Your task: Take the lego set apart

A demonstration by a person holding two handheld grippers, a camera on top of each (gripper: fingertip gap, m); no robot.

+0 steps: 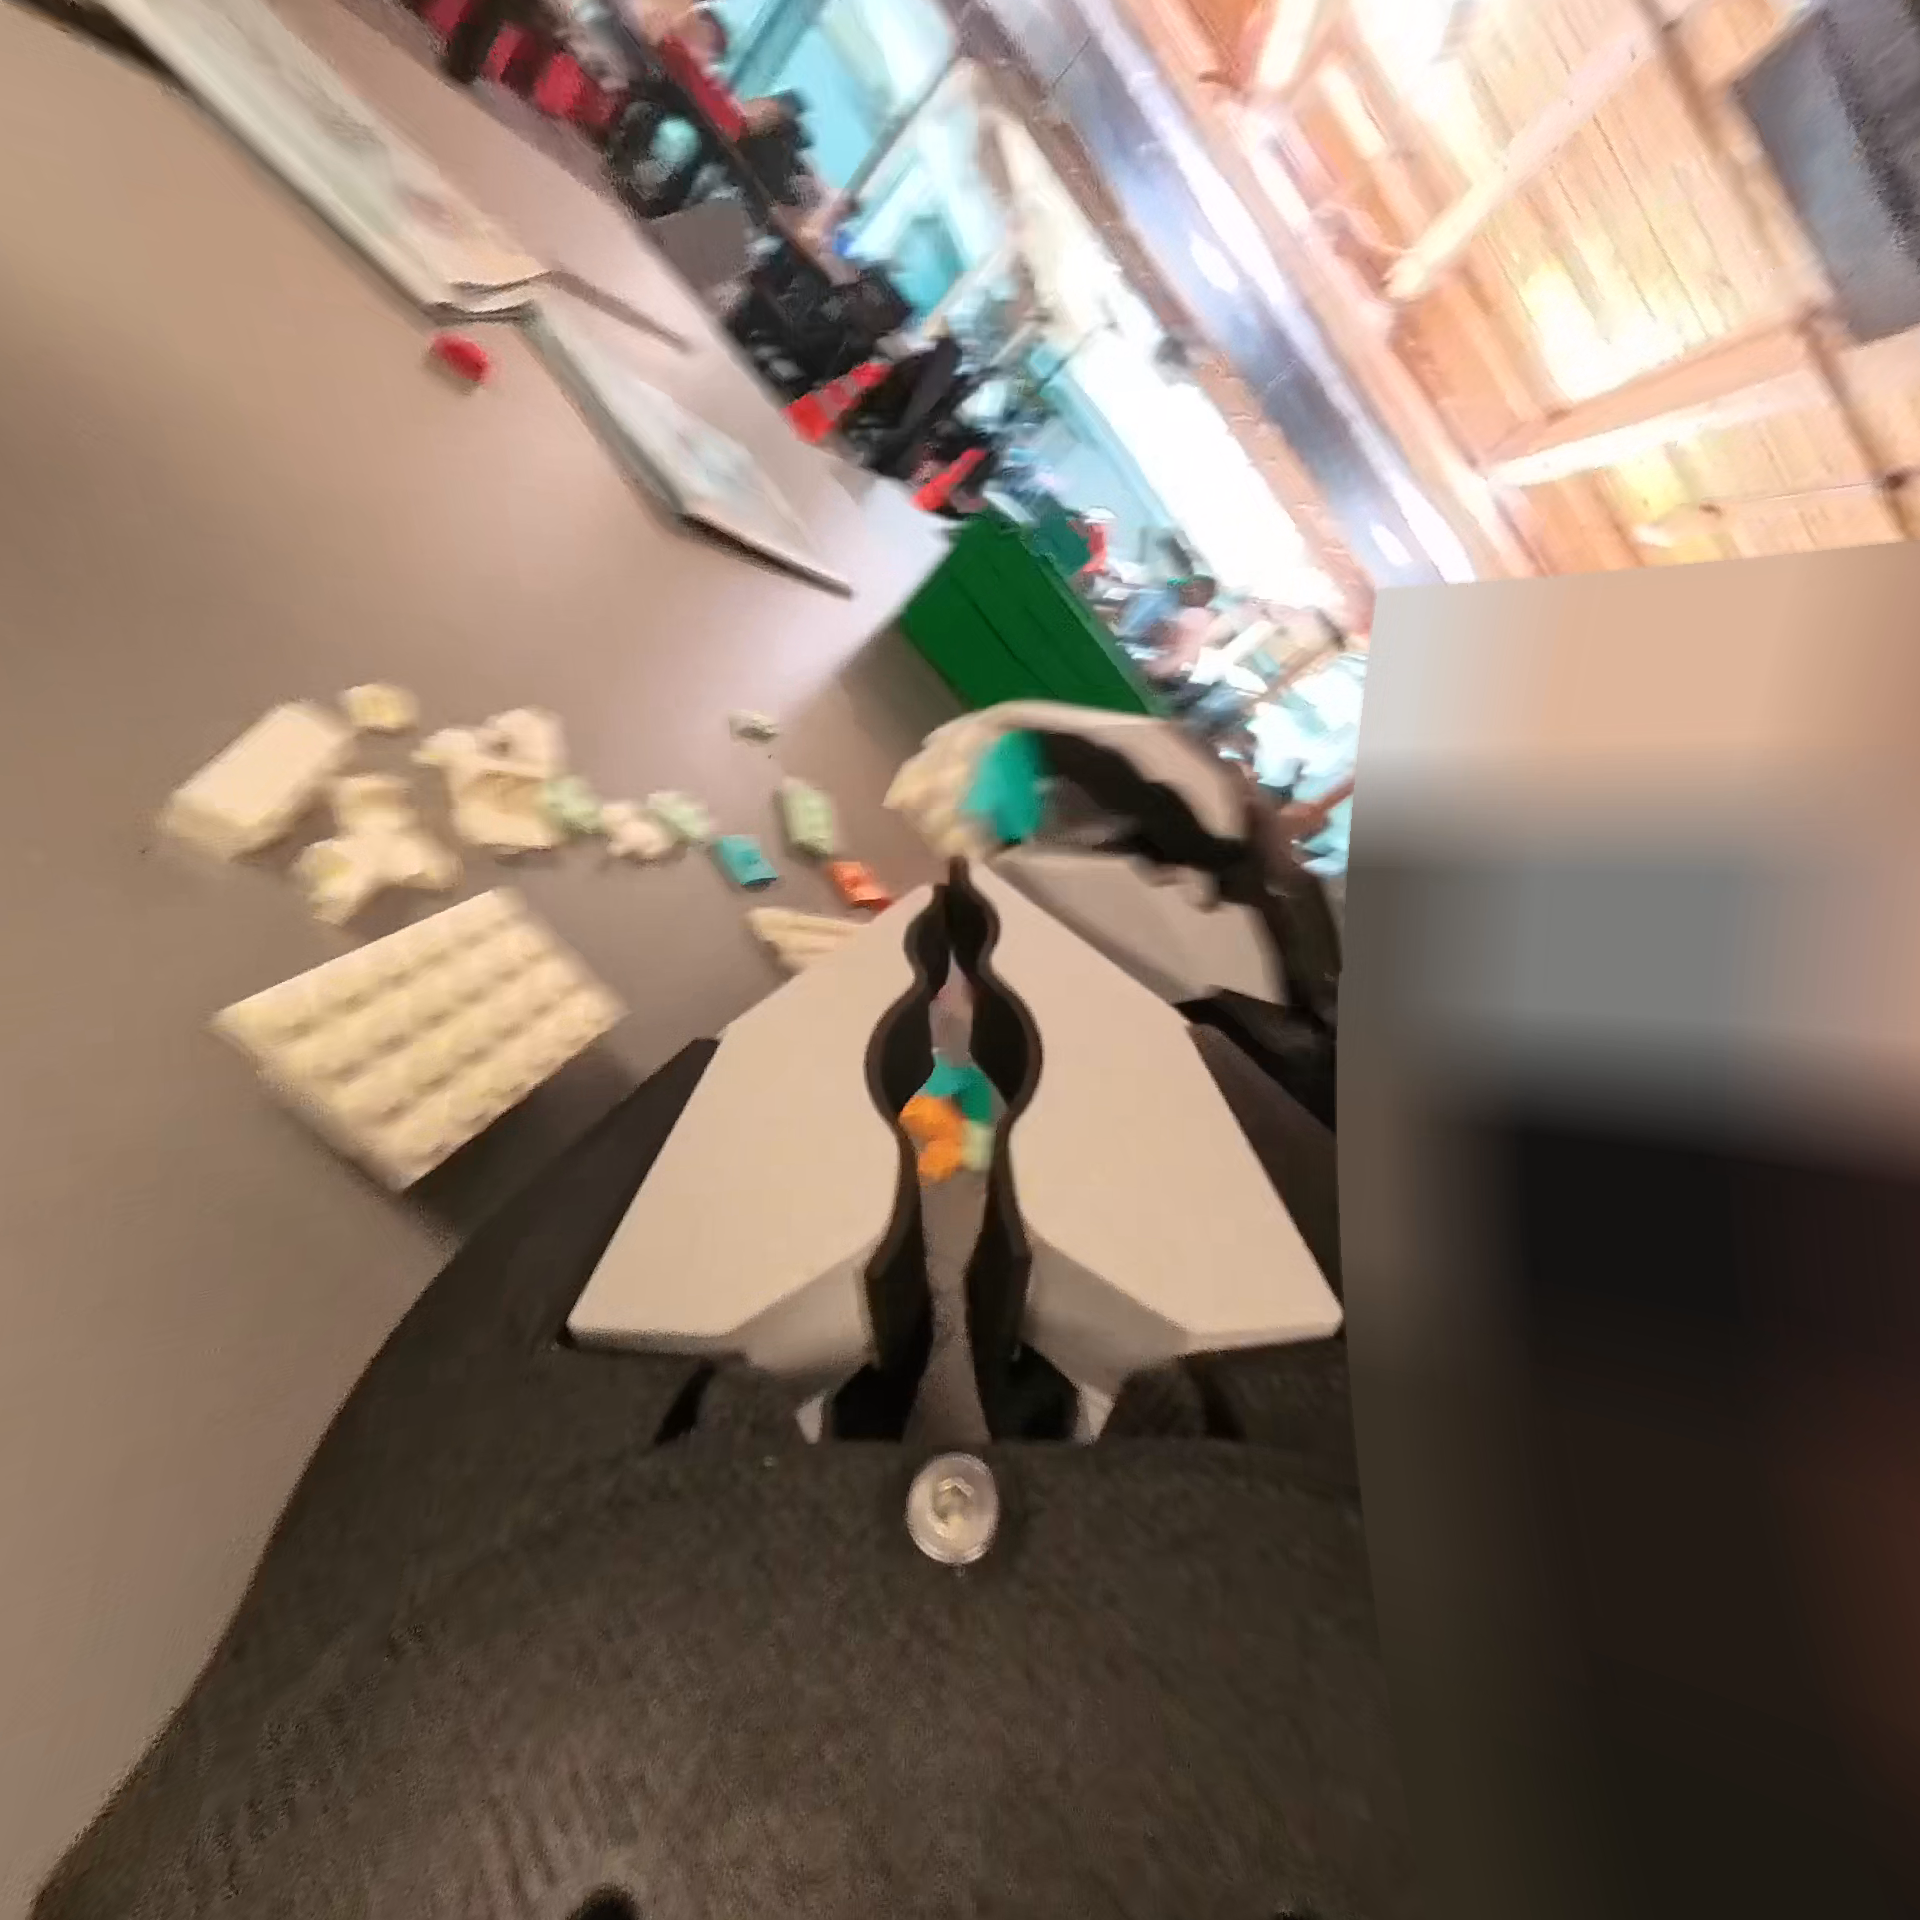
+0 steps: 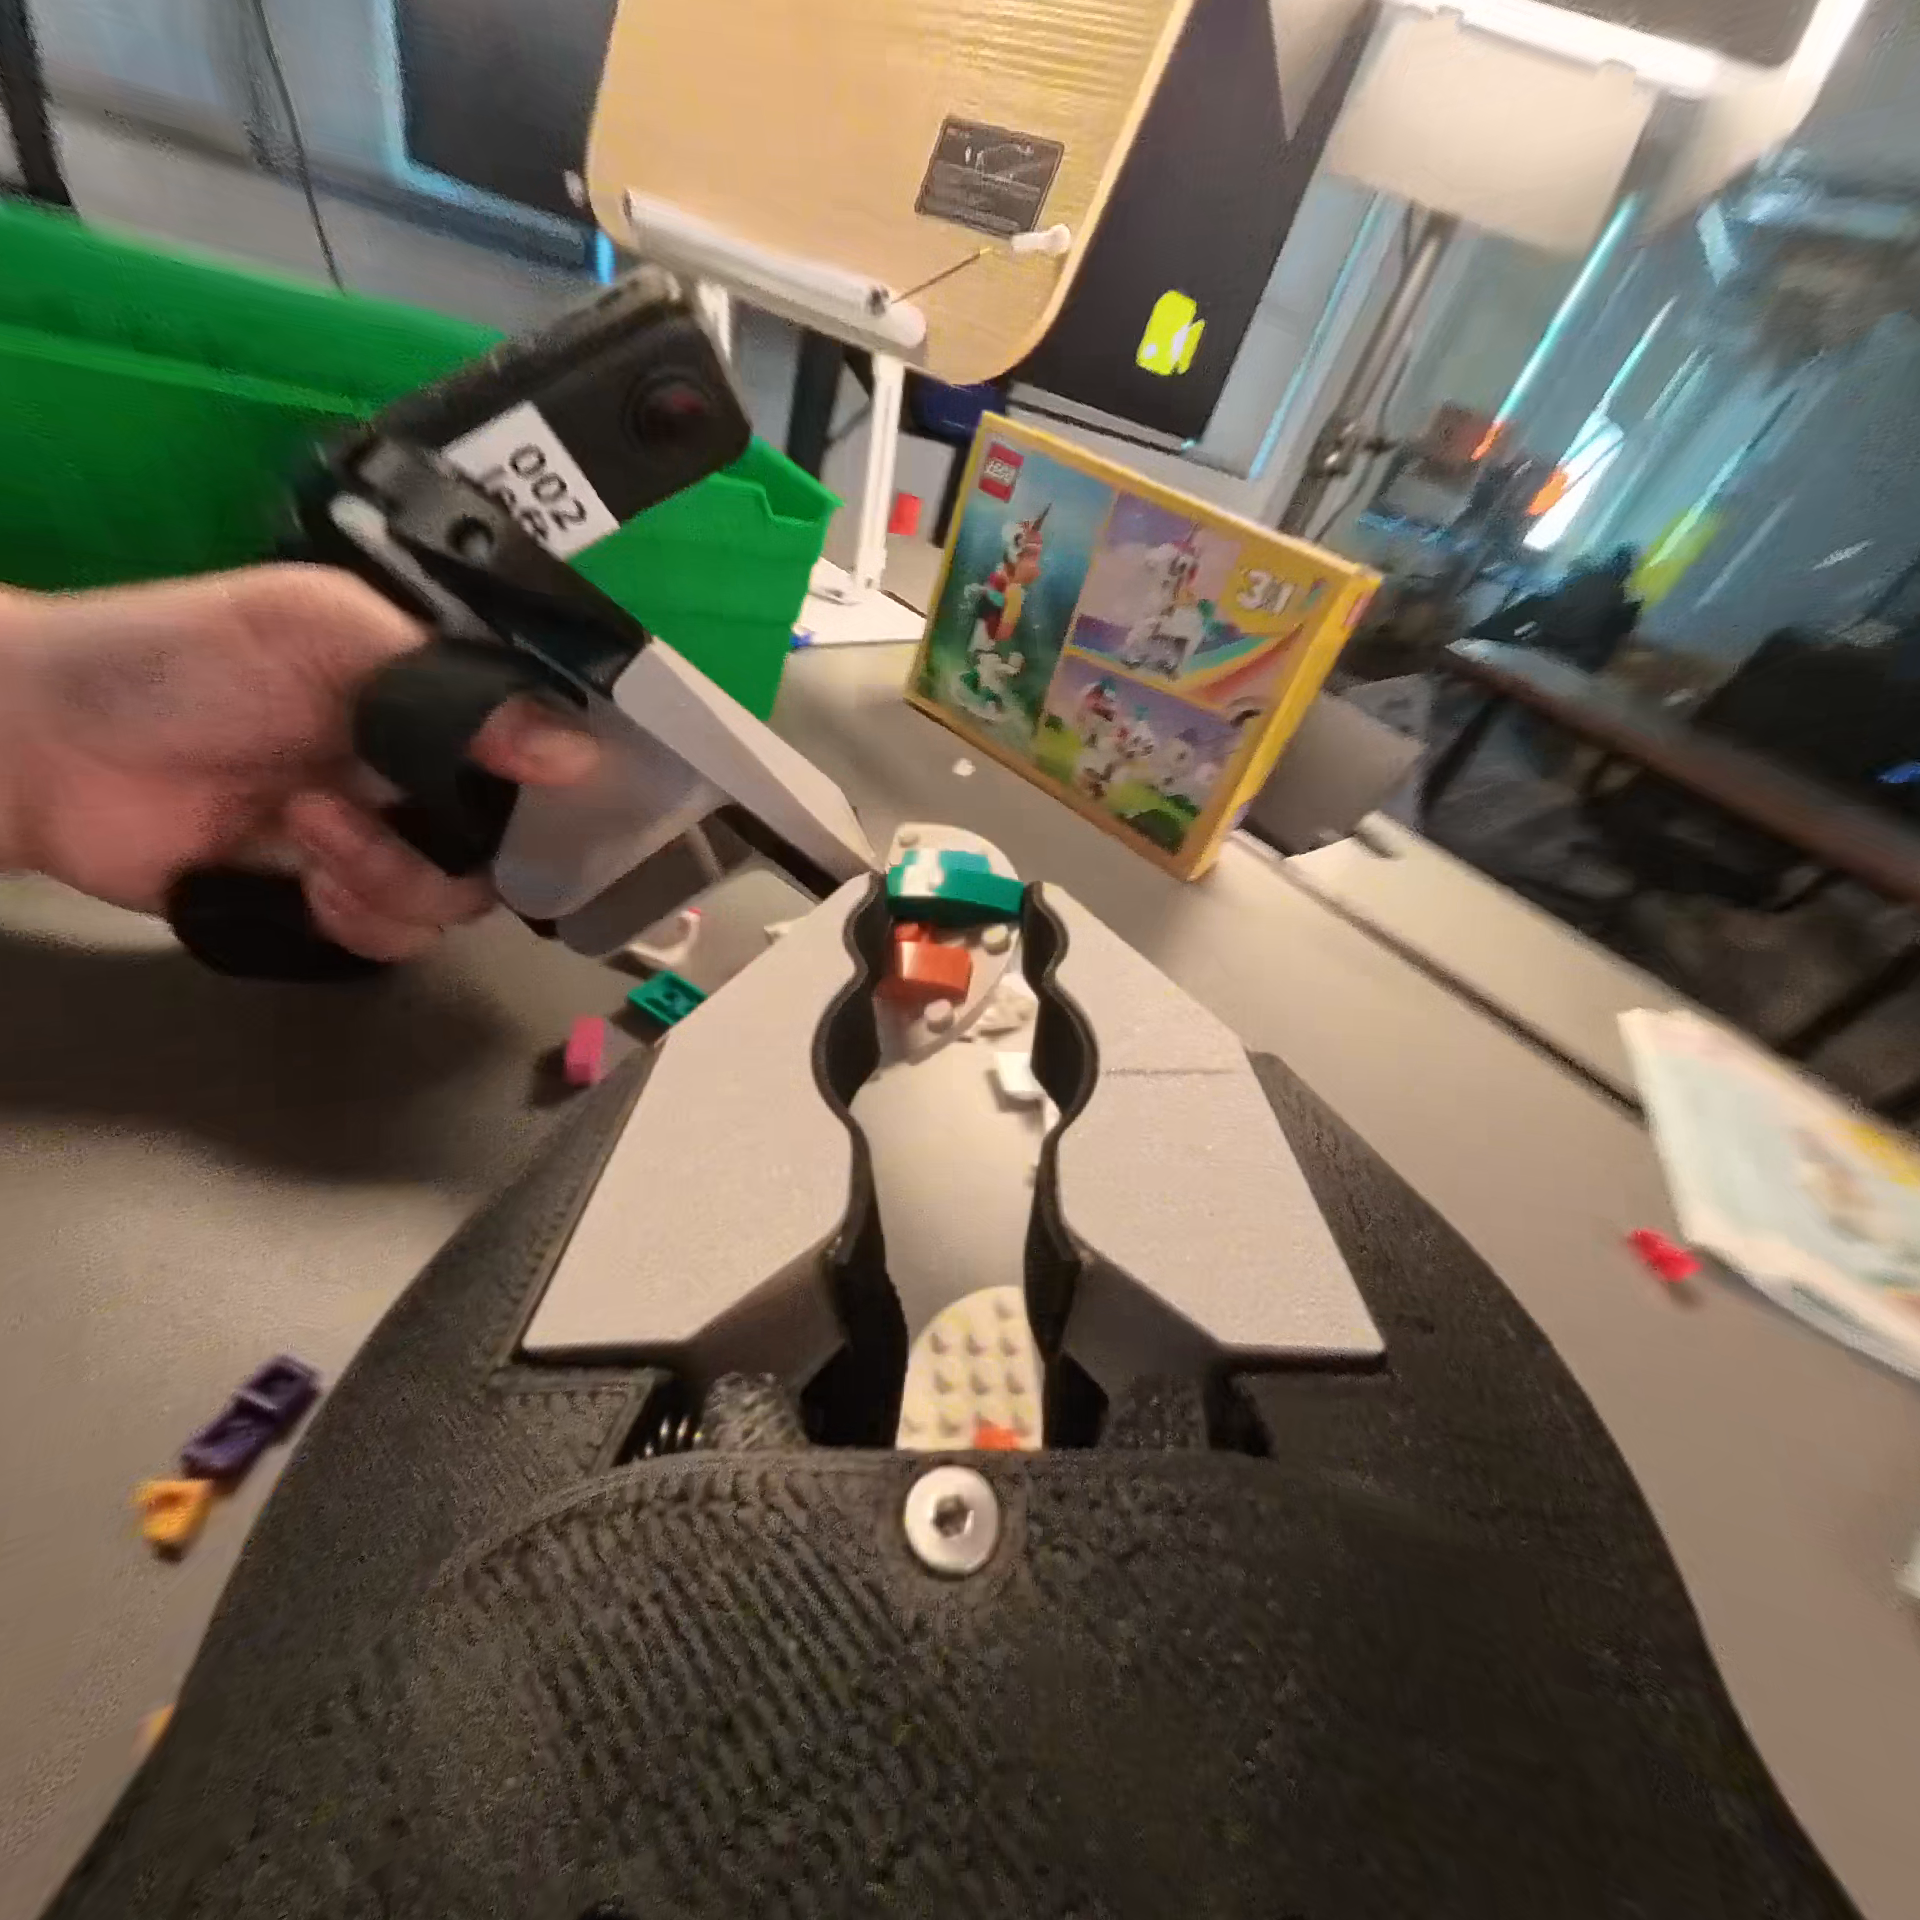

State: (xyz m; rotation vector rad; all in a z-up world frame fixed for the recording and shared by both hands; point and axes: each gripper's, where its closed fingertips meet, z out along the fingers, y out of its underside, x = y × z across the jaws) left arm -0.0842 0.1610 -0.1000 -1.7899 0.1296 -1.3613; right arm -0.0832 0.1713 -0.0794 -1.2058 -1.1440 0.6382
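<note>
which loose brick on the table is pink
The small pink brick lying left of the right gripper, just below the loose teal brick. The other loose ones nearby are purple and orange.

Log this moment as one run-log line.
right gripper: shut on lego piece | left gripper: shut, tip at the piece | loose bricks: scattered on table

Crowded at the grippers' tips, open table at the near left

The left gripper (image 2: 868, 857) and right gripper (image 2: 954, 896) are meeting tip to tip over the small lego assembly (image 2: 951, 883), leaving no gap there. White lego pieces (image 1: 364, 810) and a studded baseplate (image 1: 416, 1029) are cluttering the grey table (image 1: 156, 520); the yellow lego box (image 2: 1132, 644) and green bin (image 2: 208, 416) are blocking the far side. A booklet (image 2: 1787, 1174) is lying at right. Bare table is lying near left, among scattered small bricks (image 2: 249, 1413).
</note>
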